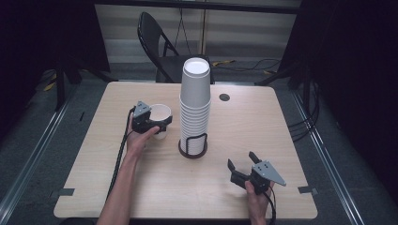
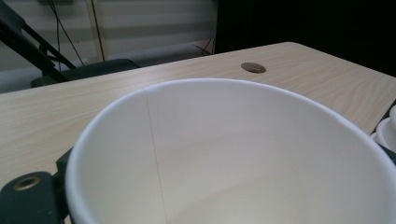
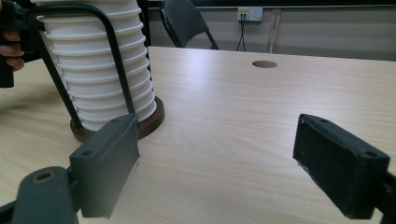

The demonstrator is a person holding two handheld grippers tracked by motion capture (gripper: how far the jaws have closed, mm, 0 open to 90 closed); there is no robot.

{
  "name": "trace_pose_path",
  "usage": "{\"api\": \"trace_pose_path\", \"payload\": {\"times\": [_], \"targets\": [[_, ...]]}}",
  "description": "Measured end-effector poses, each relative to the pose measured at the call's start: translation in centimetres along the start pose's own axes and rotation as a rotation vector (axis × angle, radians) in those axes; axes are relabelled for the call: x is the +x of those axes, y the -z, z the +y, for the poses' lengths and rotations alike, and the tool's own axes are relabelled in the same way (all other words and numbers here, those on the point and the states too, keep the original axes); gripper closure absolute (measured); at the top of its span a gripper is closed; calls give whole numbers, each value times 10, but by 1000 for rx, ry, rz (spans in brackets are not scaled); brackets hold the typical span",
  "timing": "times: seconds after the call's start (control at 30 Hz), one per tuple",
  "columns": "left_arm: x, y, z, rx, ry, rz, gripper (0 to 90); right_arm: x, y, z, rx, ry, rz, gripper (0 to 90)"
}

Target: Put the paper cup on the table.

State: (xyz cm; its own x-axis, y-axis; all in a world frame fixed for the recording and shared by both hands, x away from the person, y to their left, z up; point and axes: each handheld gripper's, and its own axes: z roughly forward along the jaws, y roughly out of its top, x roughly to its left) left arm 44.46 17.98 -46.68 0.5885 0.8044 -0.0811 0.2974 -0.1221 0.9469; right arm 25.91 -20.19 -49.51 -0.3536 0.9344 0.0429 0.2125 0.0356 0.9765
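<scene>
Nearest you, your right gripper (image 1: 240, 165) rested wide open and empty on the table (image 1: 263, 122), probably waiting, while your left gripper (image 1: 158, 125) clasped a single paper cup (image 1: 161, 114) upright, left of the stack (image 1: 195, 105).

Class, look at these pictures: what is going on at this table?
A person works with two tools. The left hand-held gripper is shut on a single white paper cup, upright, left of the tall cup stack in its wire holder. The right hand-held gripper rests open near the table's front edge, holding nothing.
</scene>
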Motion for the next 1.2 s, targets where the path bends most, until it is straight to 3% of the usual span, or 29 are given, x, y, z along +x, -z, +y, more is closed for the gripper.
{"api": "trace_pose_path", "payload": {"times": [0.17,0.47,0.57,0.7,0.87,1.2], "targets": [[-1,1,-1,13,-5,-18,92,0,0,0,-3,-3,-1,137],[-2,6,-4,30,-10,0,84,-1,0,0,-2,-9,1,139],[-1,6,-6,64,-9,0,89,-1,0,0,0,-8,-1,139],[2,4,-11,102,35,-16,105,-1,0,0,2,-4,-2,139],[0,5,-15,132,-10,3,135,-1,0,0,5,-7,0,140],[-1,2,-22,194,-16,32,154,-1,0,0,-1,-10,0,140]]}}
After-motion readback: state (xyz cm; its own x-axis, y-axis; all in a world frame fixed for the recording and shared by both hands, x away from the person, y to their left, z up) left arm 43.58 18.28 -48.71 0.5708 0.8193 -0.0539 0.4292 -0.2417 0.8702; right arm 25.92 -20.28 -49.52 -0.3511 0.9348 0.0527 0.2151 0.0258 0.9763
